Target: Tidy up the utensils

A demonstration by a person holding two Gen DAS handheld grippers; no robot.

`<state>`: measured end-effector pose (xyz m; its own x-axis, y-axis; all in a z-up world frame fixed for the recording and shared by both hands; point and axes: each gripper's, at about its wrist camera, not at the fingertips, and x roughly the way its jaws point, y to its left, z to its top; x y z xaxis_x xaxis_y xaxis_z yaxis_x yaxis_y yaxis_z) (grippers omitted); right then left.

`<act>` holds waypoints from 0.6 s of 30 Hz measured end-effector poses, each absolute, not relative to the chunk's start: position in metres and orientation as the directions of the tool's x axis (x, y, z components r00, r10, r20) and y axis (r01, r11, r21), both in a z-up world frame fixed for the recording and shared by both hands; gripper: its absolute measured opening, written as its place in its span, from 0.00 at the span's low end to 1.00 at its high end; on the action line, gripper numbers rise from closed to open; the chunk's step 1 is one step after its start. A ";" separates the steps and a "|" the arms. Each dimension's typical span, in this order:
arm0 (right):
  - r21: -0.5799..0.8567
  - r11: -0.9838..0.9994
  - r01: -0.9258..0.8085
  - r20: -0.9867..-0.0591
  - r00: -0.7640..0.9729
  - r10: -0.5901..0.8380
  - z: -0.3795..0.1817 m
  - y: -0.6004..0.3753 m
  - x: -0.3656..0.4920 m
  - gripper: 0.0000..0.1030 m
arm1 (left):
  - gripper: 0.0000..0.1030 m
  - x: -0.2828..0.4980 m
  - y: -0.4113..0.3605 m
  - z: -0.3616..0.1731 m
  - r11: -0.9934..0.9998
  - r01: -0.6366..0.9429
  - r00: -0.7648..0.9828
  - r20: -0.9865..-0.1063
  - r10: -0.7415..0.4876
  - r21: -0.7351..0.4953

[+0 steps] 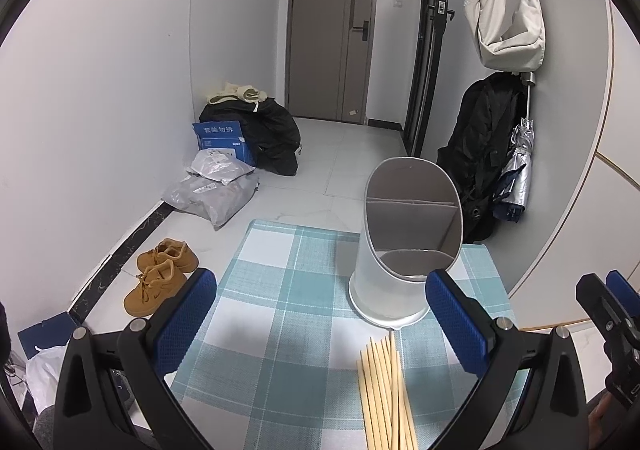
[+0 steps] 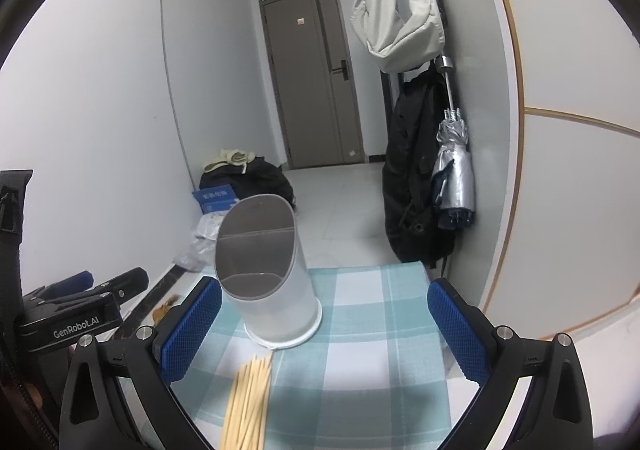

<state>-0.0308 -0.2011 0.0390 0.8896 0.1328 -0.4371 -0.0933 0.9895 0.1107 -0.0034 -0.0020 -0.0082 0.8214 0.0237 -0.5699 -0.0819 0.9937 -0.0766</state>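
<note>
Left wrist view puts the chopsticks (image 1: pixel 386 394) between your left gripper's (image 1: pixel 320 324) wide-open, empty jaws, long axis pointing toward the slant-topped holder (image 1: pixel 400 250); your right gripper (image 2: pixel 325 328), equally open and empty, sits further right.

The chopsticks (image 1: pixel 386 398) between the left tongs (image 1: pixel 320 330) run off the bottom edge, near ends unseen. The holder (image 1: pixel 404 250) hides its own floor behind the slanted rim. Blue box lettering beyond is too small to read.
</note>
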 end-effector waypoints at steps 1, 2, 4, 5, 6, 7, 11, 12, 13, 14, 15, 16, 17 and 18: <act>0.112 0.989 -0.093 -0.437 0.889 0.133 0.039 -0.201 -0.032 1.00 | 0.99 -0.003 -0.002 -0.008 0.994 -0.081 0.820 -0.571 0.022 -0.079; 0.113 0.989 -0.094 -0.437 0.889 0.135 0.038 -0.201 -0.033 1.00 | 0.99 -0.004 -0.001 -0.008 0.993 -0.082 0.820 -0.572 0.022 -0.079; 0.110 0.989 -0.094 -0.436 0.890 0.133 0.038 -0.201 -0.033 1.00 | 0.99 -0.003 -0.001 -0.008 0.994 -0.084 0.818 -0.574 0.025 -0.077; 0.108 0.990 -0.094 -0.436 0.890 0.132 0.038 -0.201 -0.033 1.00 | 0.99 -0.003 -0.001 -0.009 0.994 -0.084 0.817 -0.576 0.025 -0.077; 0.107 0.990 -0.094 -0.436 0.890 0.131 0.038 -0.201 -0.033 1.00 | 0.99 -0.002 0.000 -0.009 0.993 -0.082 0.815 -0.579 0.020 -0.082; 0.107 0.990 -0.093 -0.436 0.890 0.131 0.038 -0.202 -0.033 1.00 | 0.99 -0.002 0.000 -0.010 0.993 -0.082 0.813 -0.582 0.016 -0.086; 0.107 0.990 -0.094 -0.435 0.891 0.131 0.038 -0.202 -0.033 1.00 | 0.99 -0.004 -0.001 -0.009 0.993 -0.083 0.818 -0.575 0.019 -0.085; 0.108 0.990 -0.095 -0.435 0.891 0.133 0.038 -0.202 -0.033 1.00 | 0.99 -0.004 -0.001 -0.009 0.993 -0.082 0.819 -0.573 0.020 -0.082; 0.108 0.990 -0.094 -0.434 0.891 0.132 0.038 -0.202 -0.033 1.00 | 0.99 -0.004 -0.001 -0.009 0.993 -0.082 0.821 -0.571 0.021 -0.080; 0.106 0.990 -0.092 -0.433 0.892 0.130 0.038 -0.202 -0.033 1.00 | 0.99 -0.005 -0.001 -0.009 0.994 -0.081 0.821 -0.571 0.022 -0.079; 0.106 0.990 -0.093 -0.433 0.892 0.130 0.038 -0.203 -0.033 1.00 | 0.99 -0.004 -0.001 -0.009 0.994 -0.081 0.821 -0.571 0.022 -0.079; 0.108 0.990 -0.093 -0.433 0.892 0.132 0.038 -0.203 -0.033 1.00 | 0.99 -0.004 -0.001 -0.009 0.993 -0.082 0.820 -0.571 0.022 -0.079; 0.110 0.990 -0.093 -0.433 0.891 0.132 0.038 -0.203 -0.033 1.00 | 0.99 -0.004 -0.001 -0.009 0.993 -0.082 0.820 -0.571 0.022 -0.080; 0.110 0.989 -0.094 -0.434 0.891 0.133 0.038 -0.203 -0.033 1.00 | 0.99 -0.004 -0.001 -0.009 0.993 -0.083 0.820 -0.573 0.022 -0.080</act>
